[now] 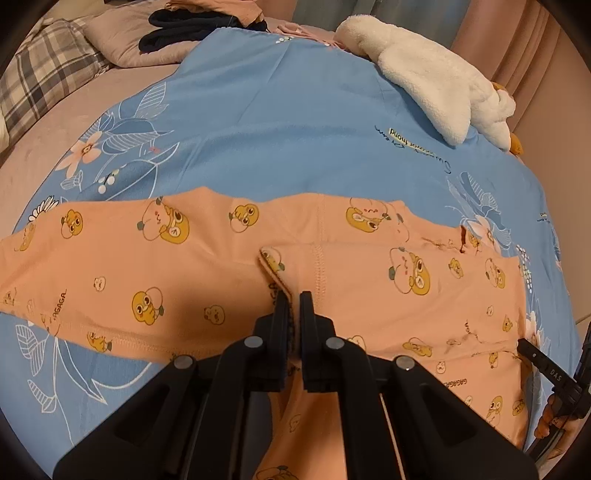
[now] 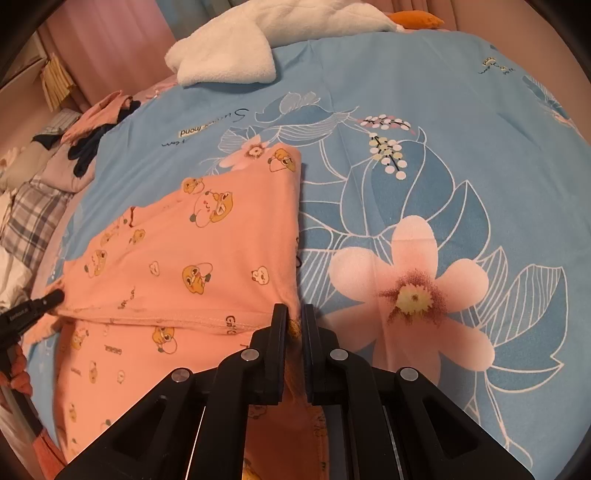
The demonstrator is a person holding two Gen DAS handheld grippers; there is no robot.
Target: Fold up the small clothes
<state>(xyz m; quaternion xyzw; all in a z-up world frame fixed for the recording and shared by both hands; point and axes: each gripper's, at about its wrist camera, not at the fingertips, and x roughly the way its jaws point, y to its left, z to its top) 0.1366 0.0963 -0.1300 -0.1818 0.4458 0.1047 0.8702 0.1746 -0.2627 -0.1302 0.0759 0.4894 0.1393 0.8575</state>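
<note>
A small orange pair of pants [image 1: 207, 266] printed with yellow cartoon figures lies flat on a blue floral bed sheet [image 1: 277, 122]. My left gripper [image 1: 291, 299] is shut on a folded edge of the pants near their middle. My right gripper [image 2: 294, 312] is shut on the pants [image 2: 207, 254] at their right edge, just above the sheet [image 2: 461, 122]. The right gripper's tip shows at the far right of the left wrist view [image 1: 526, 347]. The left gripper's tip shows at the left of the right wrist view [image 2: 51, 297].
A white fleece garment [image 1: 436, 81] and an orange-and-white plush lie at the far side of the bed. Dark clothes [image 1: 173, 29], a pink pillow [image 1: 122, 40] and a plaid pillow [image 1: 40, 77] lie at the far left. Pink curtains hang behind.
</note>
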